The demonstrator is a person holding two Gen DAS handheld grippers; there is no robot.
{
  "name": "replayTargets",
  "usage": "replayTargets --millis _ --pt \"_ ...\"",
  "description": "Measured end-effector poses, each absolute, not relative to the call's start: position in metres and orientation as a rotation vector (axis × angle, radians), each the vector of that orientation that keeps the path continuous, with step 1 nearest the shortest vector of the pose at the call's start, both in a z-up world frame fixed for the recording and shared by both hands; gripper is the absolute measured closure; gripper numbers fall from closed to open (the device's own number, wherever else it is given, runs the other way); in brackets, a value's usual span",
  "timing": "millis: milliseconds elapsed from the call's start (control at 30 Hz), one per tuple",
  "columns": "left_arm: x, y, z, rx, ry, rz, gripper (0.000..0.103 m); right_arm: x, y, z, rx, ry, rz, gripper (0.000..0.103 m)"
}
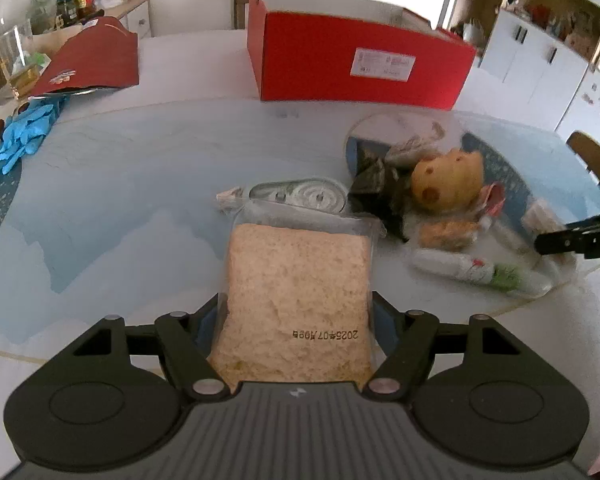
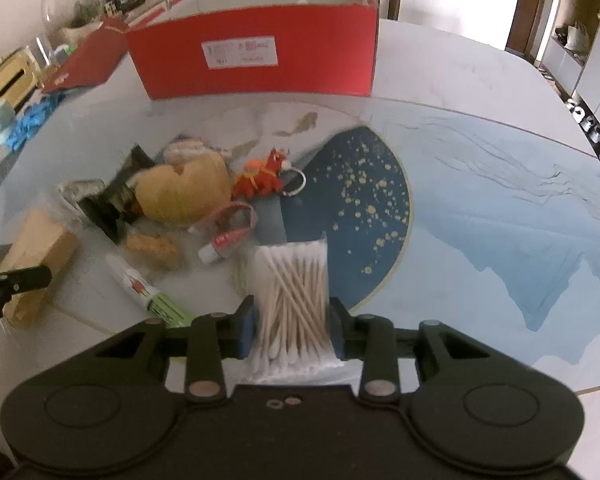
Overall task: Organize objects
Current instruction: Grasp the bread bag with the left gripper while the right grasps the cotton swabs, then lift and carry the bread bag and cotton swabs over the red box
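Your left gripper (image 1: 296,320) had its jaws closed against the sides of a bagged bread slice (image 1: 296,300), which lay on the table (image 1: 140,184) running toward 12 o'clock from the camera; only that view showed the printed date on the bag and a flat silvery tin (image 1: 304,196) touching its far end. Your right gripper (image 2: 292,328) clamped a clear pack of cotton swabs (image 2: 294,292) between its blue pads, seen only from the right wrist, with the pack lying across the rim of a dark blue gold-flecked disc (image 2: 364,200). The red cardboard box (image 1: 356,60) stood open at 12 o'clock in both views, beyond everything else. Between your two grippers sat the clutter: a yellow plush (image 2: 184,192), a dark crumpled packet (image 2: 112,200), a wrapped snack (image 2: 152,248), a white and green tube (image 2: 148,288). The right view alone gave an orange toy on a keyring (image 2: 264,176) at 11 o'clock from the swabs. Blue gloves (image 1: 16,140) and a red paper bag (image 1: 92,64) lay at 10 o'clock in the left view. The clutter was blurred in both views, and labels could not be read. The box's inside was hidden behind its near wall.
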State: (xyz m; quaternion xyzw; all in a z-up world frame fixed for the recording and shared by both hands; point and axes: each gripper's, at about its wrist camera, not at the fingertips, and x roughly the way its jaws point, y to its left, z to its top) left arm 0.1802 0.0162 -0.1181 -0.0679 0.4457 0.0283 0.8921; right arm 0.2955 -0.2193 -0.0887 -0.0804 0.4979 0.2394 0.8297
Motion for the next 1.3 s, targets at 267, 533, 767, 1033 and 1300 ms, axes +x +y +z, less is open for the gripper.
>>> replayTargets --millis 267,533,767,1033,1300 --pt "0.186 0.014 -0.084 -0.179 0.87 0.035 0.03 0.296 -0.219 -0.056 -0.133 1.0 0.528 0.067" --pt "0.211 0.007 -0.052 -0.152 0.822 -0.01 0.03 0.31 -0.211 -0.021 -0.121 0.928 0.545 0.067" --pt "0.243 0.007 -0.023 -0.131 0.766 -0.035 0.03 0.336 -0.199 0.01 -0.113 0.859 0.547 0.067" --pt "0.284 0.001 0.004 -0.093 0.712 -0.054 0.03 0.365 -0.179 0.035 -0.137 0.79 0.563 0.067" --pt "0.335 0.008 0.027 -0.06 0.672 -0.063 0.03 0.399 -0.156 0.052 -0.18 0.724 0.569 0.067"
